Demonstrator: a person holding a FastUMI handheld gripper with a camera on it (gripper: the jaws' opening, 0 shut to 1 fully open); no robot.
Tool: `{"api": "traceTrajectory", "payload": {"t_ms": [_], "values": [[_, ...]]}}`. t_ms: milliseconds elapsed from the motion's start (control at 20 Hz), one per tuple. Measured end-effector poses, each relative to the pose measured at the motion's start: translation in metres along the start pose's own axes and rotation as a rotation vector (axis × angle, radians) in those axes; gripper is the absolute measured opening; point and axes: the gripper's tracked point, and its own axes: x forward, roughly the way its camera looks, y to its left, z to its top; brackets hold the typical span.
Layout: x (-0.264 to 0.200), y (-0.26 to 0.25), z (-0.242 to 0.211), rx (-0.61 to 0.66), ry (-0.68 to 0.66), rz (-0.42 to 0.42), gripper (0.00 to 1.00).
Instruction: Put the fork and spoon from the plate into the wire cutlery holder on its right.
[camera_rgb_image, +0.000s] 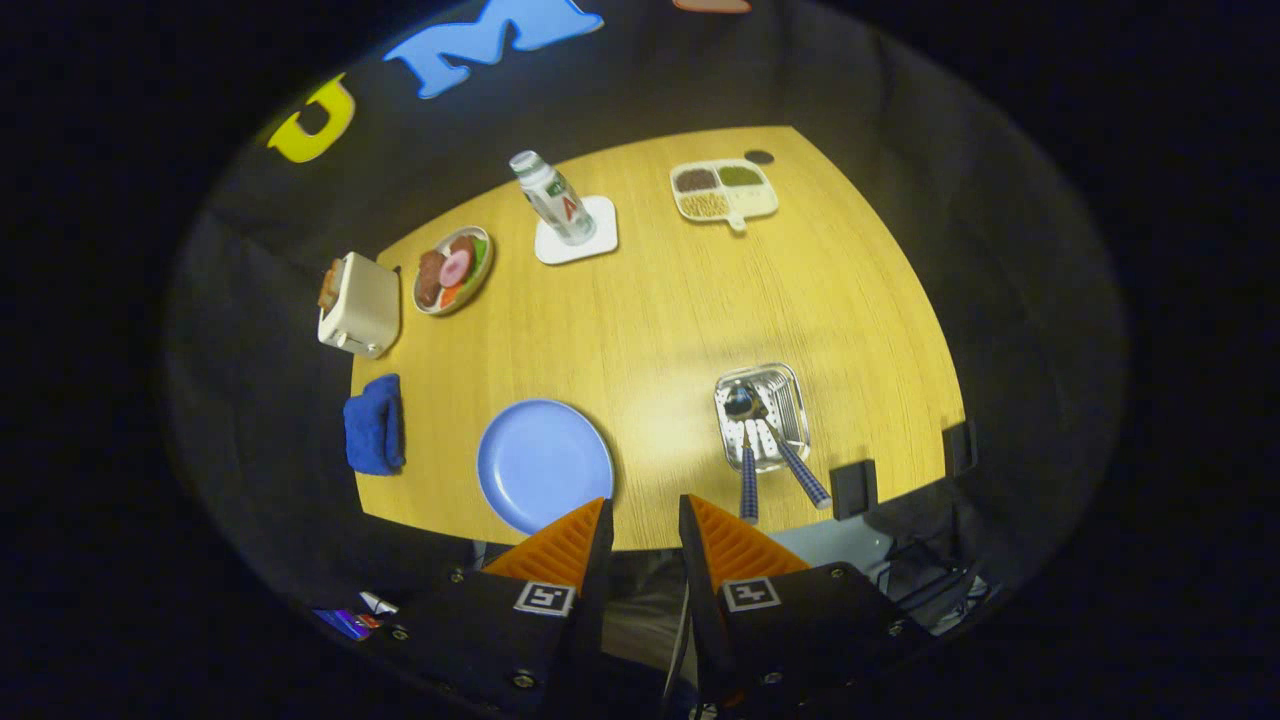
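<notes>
The blue plate (543, 463) lies bare on the wooden table (660, 320), just beyond my left finger. To its right stands the wire cutlery holder (762, 415). The spoon (742, 405) and the fork (788, 440) both sit inside it, their blue chequered handles sticking out toward me. My gripper (645, 515) hovers high above the table's near edge, between the plate and the holder. Its orange fingers (565, 545) are open with a narrow gap and nothing between them.
A folded blue cloth (374, 424) and a white toaster (358, 305) stand at the left. Farther back are a plate of food (453, 270), a bottle (553, 197) on a white coaster, and a divided tray (724, 190). Two black clamps (853, 488) grip the near right edge.
</notes>
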Motion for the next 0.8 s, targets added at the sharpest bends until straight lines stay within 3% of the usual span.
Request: {"api": "traceTrajectory", "payload": {"t_ms": [200, 450, 550, 800], "values": [[-0.030, 0.056, 0.039, -0.107, -0.464, 0.016, 0.39], [-0.104, 0.107, 0.065, -0.315, -0.984, -0.054, 0.41], [-0.120, 0.124, 0.060, -0.365, -1.098, -0.087, 0.82], [-0.127, 0.166, 0.050, -0.346, -1.310, 0.001, 0.87]]}}
